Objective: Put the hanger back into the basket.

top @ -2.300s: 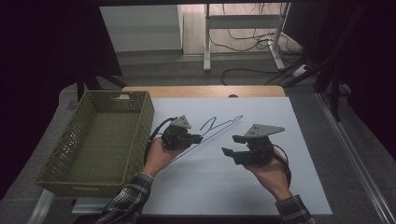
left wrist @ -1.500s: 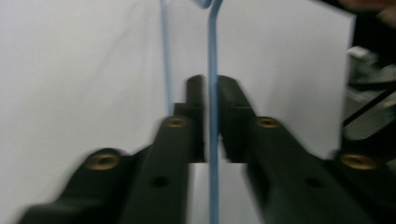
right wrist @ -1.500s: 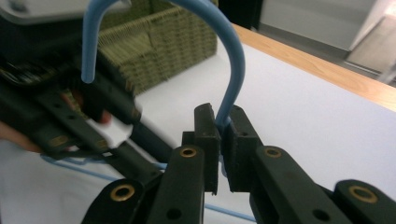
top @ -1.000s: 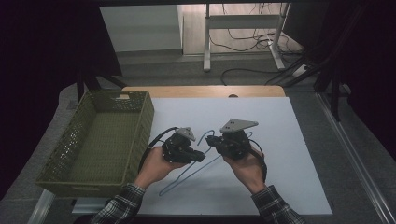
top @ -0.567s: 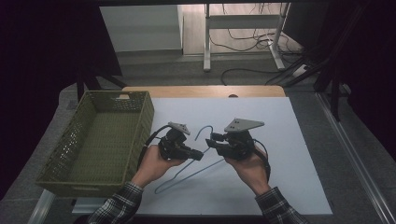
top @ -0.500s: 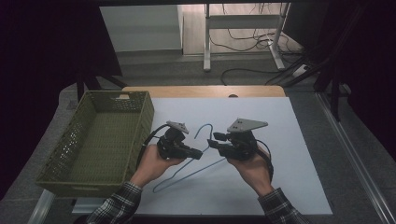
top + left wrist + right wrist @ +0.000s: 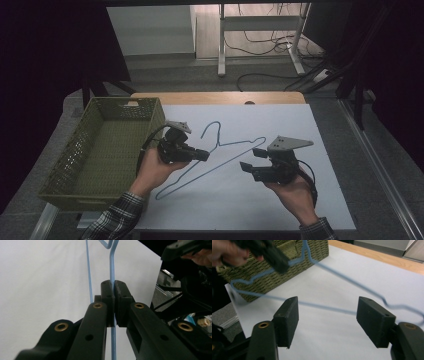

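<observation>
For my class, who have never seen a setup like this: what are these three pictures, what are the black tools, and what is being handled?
A person sits at a table covered in white, with a two-jawed tool in each hand. One picture looks down from above; the other two come from cameras riding on the tools. The left hand-held gripper is shut on a blue wire hanger, its wire pinched between the pads in its own view. The right hand-held gripper has just been opening; nothing sits between its jaws. A green woven basket stands at the left.
</observation>
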A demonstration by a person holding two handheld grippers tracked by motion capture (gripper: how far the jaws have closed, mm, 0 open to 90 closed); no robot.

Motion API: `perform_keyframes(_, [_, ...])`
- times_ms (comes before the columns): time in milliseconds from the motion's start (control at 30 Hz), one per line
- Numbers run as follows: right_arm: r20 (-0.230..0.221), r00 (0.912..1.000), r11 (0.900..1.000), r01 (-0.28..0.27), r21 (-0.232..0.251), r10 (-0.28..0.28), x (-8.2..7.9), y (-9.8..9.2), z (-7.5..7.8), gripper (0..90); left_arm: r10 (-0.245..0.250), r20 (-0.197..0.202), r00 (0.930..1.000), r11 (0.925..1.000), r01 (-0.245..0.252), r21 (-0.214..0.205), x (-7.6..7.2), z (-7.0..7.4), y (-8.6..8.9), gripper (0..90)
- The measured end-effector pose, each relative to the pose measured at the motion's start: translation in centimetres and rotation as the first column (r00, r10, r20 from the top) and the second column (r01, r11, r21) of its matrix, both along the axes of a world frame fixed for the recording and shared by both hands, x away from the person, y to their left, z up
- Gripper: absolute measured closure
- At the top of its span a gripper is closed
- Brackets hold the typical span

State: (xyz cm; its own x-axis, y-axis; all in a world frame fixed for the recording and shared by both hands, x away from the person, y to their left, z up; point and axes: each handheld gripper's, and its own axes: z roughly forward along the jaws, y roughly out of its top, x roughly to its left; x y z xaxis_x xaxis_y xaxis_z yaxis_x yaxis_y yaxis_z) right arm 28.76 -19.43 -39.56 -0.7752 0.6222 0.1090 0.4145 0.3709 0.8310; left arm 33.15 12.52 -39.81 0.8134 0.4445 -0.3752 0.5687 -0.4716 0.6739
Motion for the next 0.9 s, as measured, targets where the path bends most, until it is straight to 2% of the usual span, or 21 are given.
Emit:
perform_keyframes(233, [-0.002, 0.9999, 0.9999, 0.011, -0.011, -0.011, -0.9, -1.5, -0.8, 23.0, 0.044, 0.022, 0.9988, 0.9988, -0.043, -0.022, 0.0, 1.6, 2.7, 87.5])
perform_keyframes(400, [0.003, 0.9997, 0.9996, 0.026, -0.011, -0.026, -1.3, -2.3, -1.2, 13.9, 0.083, 0.040, 0.9958, 0.9959, -0.081, -0.039, -0.1, 2.7, 4.9, 87.5])
perform_keyframes(500, [0.002, 0.9992, 0.9988, 0.041, -0.028, -0.041, -1.5, -2.6, -1.6, 9.0, 0.105, 0.046, 0.9934, 0.9936, -0.103, -0.046, -0.1, 3.4, 6.3, 87.5])
perform_keyframes(700, [-0.020, 0.9986, 0.9963, 0.046, -0.073, -0.048, -2.0, -3.2, -2.6, 4.2, 0.159, 0.058, 0.9856, 0.9868, -0.156, -0.042, -0.3, 4.8, 9.1, 87.5])
perform_keyframes(900, [-0.047, 0.9970, 0.9962, 0.058, -0.066, -0.061, -2.4, -4.3, -3.2, 2.5, 0.208, 0.075, 0.9752, 0.9779, -0.206, -0.037, -0.6, 5.9, 12.1, 87.5])
